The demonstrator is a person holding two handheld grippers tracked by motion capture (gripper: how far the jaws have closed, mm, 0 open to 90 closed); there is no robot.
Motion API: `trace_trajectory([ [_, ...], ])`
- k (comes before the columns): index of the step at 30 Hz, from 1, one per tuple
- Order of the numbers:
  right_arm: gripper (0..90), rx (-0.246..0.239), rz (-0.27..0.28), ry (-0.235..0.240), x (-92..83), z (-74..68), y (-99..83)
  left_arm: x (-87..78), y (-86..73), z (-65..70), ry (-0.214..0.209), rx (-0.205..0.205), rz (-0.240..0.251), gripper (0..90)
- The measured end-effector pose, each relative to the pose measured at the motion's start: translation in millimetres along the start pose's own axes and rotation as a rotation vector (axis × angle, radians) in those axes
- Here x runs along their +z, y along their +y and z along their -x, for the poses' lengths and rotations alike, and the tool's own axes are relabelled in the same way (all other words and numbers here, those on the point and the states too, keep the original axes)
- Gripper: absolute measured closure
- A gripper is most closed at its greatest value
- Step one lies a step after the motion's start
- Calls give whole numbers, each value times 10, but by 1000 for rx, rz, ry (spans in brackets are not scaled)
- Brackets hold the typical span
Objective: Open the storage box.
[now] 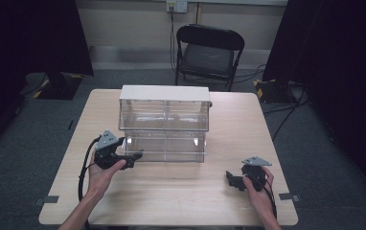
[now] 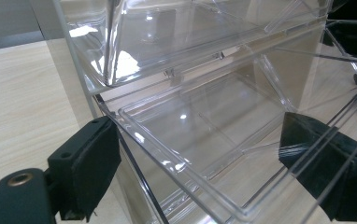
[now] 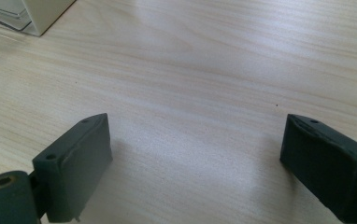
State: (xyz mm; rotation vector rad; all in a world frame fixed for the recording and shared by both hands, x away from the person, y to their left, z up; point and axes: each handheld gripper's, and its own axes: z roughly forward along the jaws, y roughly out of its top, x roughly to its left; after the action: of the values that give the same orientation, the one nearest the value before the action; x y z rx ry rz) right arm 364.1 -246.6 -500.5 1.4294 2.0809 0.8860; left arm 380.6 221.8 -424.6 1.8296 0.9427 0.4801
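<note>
High view: at the near right of the table [image 1: 171,191] the right gripper [image 1: 233,179] rests in a hand low over bare wood, well apart from everything else. In the right gripper view its jaws are spread wide with nothing but the table top between them, so it is released.

At the near left, the left gripper [image 1: 135,157] is held in the person's left hand [image 1: 103,170] and points right, its tips at the near left corner of the clear acrylic drawer unit [image 1: 164,122]. The unit sits in the middle of the table, its long axis running left to right, its drawer fronts facing the near edge. It has two tiers under a white top, and the lower drawer [image 1: 164,147] juts out nearer than the upper one.

In the left gripper view the jaws stand wide apart, one outside the clear side wall and the other seen through the plastic, straddling the corner of the lower drawer [image 2: 190,140]; whether a pad touches it I cannot tell.

Beyond the far edge of the table stands a black folding chair [image 1: 209,52] on the grey floor.
</note>
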Motion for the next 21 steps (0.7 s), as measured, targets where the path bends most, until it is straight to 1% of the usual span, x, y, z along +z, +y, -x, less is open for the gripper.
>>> trace_trajectory([
  [3,80,0,0,0,0,0,0,-4,2,1,3,-5,-2,129],
  [7,80,0,0,0,0,0,0,-7,4,4,8,2,-2,128],
  [10,80,0,0,0,0,0,0,-17,5,-4,16,-10,2,130],
  [12,80,0,0,0,0,0,0,-20,6,-11,23,-15,6,153],
  [17,80,0,0,0,0,0,0,-36,23,-20,27,-16,15,152],
  [18,80,0,0,0,0,0,0,-39,30,-21,24,-24,18,153],
  [21,80,0,0,0,0,0,0,-47,54,-29,13,-28,25,155],
])
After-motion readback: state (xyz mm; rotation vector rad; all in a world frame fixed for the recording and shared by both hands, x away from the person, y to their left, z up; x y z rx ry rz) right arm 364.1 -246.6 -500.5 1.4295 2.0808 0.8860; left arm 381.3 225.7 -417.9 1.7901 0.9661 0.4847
